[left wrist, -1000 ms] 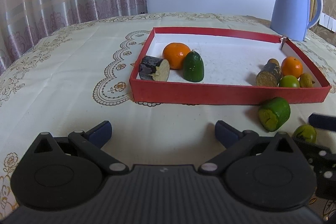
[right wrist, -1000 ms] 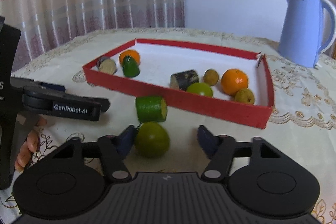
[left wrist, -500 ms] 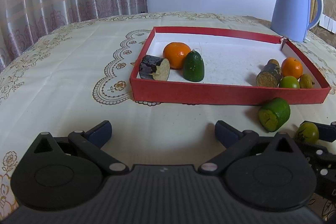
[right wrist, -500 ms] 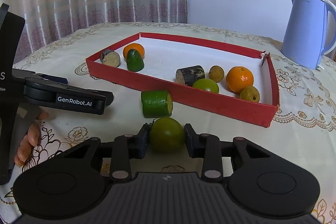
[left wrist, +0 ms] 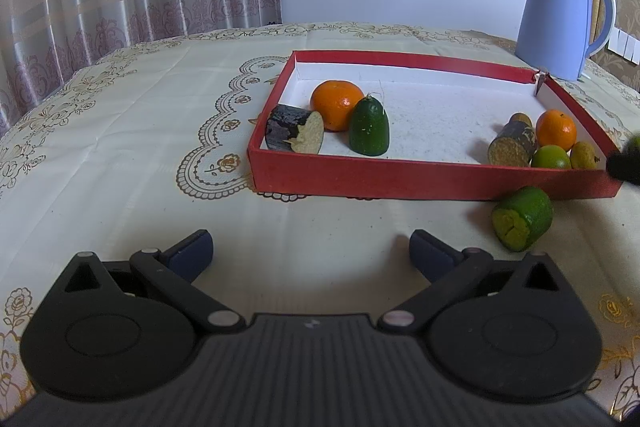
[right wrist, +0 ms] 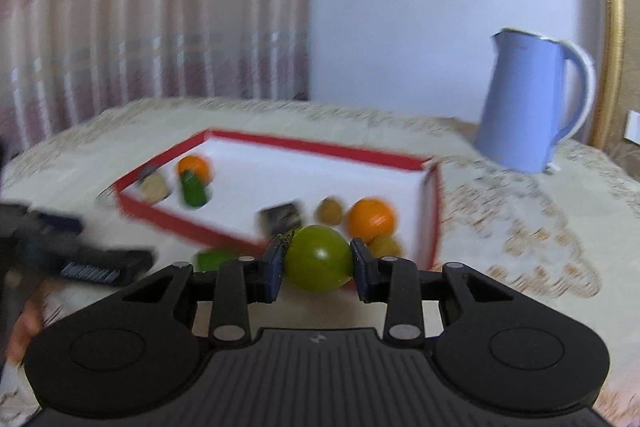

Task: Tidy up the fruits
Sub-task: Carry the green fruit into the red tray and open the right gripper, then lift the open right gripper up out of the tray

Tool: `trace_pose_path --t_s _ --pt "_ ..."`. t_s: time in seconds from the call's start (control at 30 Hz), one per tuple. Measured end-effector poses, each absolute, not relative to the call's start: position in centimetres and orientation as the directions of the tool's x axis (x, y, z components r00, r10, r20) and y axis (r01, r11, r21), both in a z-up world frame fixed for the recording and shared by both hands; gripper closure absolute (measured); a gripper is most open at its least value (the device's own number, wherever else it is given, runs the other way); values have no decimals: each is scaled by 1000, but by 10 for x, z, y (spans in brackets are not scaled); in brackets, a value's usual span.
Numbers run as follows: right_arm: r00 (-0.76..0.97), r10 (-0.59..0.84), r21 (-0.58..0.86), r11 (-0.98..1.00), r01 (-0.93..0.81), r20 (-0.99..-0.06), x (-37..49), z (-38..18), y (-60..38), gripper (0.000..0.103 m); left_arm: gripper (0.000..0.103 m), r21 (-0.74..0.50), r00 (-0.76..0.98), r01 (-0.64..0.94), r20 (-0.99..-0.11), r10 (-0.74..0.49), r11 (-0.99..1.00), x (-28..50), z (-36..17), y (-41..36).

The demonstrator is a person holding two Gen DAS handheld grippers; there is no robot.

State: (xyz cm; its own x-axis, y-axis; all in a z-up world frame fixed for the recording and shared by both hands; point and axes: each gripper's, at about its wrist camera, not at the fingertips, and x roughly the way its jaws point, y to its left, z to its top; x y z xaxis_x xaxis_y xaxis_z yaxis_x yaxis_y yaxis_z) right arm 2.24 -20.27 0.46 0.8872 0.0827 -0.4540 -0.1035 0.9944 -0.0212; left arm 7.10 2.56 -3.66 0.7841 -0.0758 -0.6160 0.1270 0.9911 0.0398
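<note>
**Right jaws clamped on green fruit, left jaws spread and empty**

While the right wrist view is motion-blurred, the right gripper (right wrist: 318, 259) plainly has its jaws clenched on a round green fruit (right wrist: 319, 257), one pad on each side, held off the bench in front of the near wall of the red tray (right wrist: 188, 225). Left gripper (left wrist: 310, 251) hangs over bare cloth near the bench's front edge, jaws released wide, nothing between them. Tray sits mid-bench. At its left end: a dark cut log-like piece (left wrist: 294, 133), an orange (left wrist: 337, 105) and a dark green cut piece (left wrist: 369, 132), close together. At its right end: another brown cut piece (left wrist: 512, 143), a second orange (left wrist: 556, 129), a small green fruit (left wrist: 550, 157) and a yellowish fruit (left wrist: 583, 155), bunched. Outside the tray, just beside its near wall toward the right corner, a green cut chunk (left wrist: 522, 218) lies on the cloth. Blue kettle (left wrist: 562, 21) stands near the bench's far right corner, behind the tray.
</note>
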Motion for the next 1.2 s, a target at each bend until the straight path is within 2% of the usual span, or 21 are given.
trace_pose_path --t_s 0.23,0.37,0.5,0.8,0.93,1.07,1.2 --pt "874 16 -33 999 -37 -485 67 1 -221 69 0 40 784 127 -616 -76 991 71 -37 26" --pt "853 27 -49 997 -61 -521 81 -10 -218 70 0 39 784 127 -616 -76 991 71 -37 26" --pt "853 -15 -121 991 -56 -521 89 -16 -208 69 0 39 784 127 -616 -76 991 71 -37 26" --pt "854 4 -120 990 -77 -520 90 -16 -206 68 0 39 784 127 -616 -76 991 71 -36 26" --pt "856 15 -108 991 -82 -517 89 -13 -207 59 0 38 784 127 -616 -76 991 71 -36 26" --pt "868 40 -69 994 -85 -494 85 -7 -212 36 0 38 784 127 -616 -77 991 71 -37 26" --pt "885 -4 -96 994 -46 -465 85 -5 -211 36 0 38 784 127 -616 -77 991 71 -37 26"
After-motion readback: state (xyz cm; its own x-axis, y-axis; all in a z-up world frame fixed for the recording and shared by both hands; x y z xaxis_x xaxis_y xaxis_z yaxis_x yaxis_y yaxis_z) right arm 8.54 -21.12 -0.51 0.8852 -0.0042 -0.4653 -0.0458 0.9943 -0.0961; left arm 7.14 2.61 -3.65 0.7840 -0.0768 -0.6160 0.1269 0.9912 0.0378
